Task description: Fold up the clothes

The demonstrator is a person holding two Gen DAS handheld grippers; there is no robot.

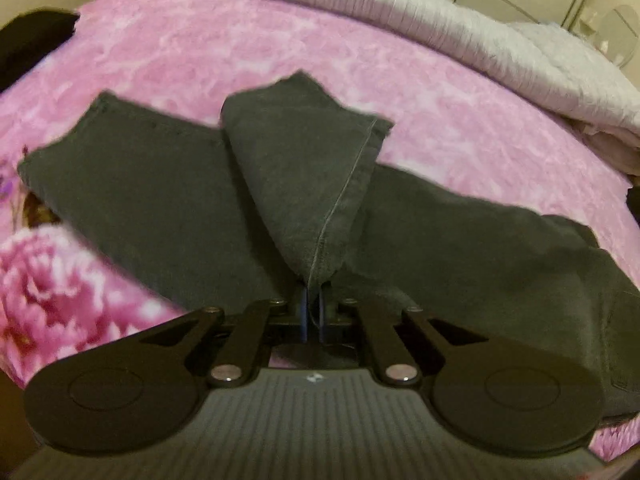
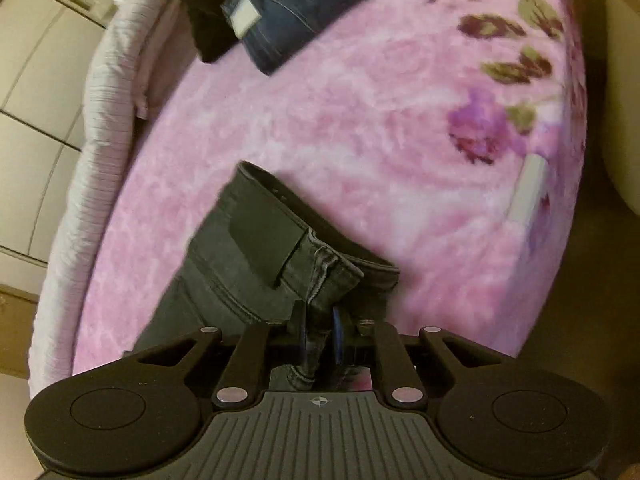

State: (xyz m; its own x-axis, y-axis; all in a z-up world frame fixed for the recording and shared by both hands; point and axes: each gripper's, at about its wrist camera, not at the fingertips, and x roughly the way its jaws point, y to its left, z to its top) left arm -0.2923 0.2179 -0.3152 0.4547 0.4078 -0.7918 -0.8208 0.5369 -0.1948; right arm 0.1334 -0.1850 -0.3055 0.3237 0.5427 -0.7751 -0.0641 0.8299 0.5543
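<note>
Dark grey jeans (image 1: 160, 200) lie across a pink floral blanket (image 1: 248, 48). My left gripper (image 1: 314, 304) is shut on a leg end of the jeans, which rises as a folded flap (image 1: 312, 168) over the rest of the garment. In the right wrist view, my right gripper (image 2: 320, 332) is shut on the waistband of the same jeans (image 2: 256, 248) near the fly, with the waistband standing open above the blanket (image 2: 380, 128).
A folded pale lilac quilt (image 1: 460, 28) lies along the far side of the bed. Folded blue jeans (image 2: 288, 4) and a black garment (image 2: 204, 28) sit at the far end. A dark item (image 1: 32, 44) lies at the left edge. White cupboards (image 2: 32, 92) stand beyond.
</note>
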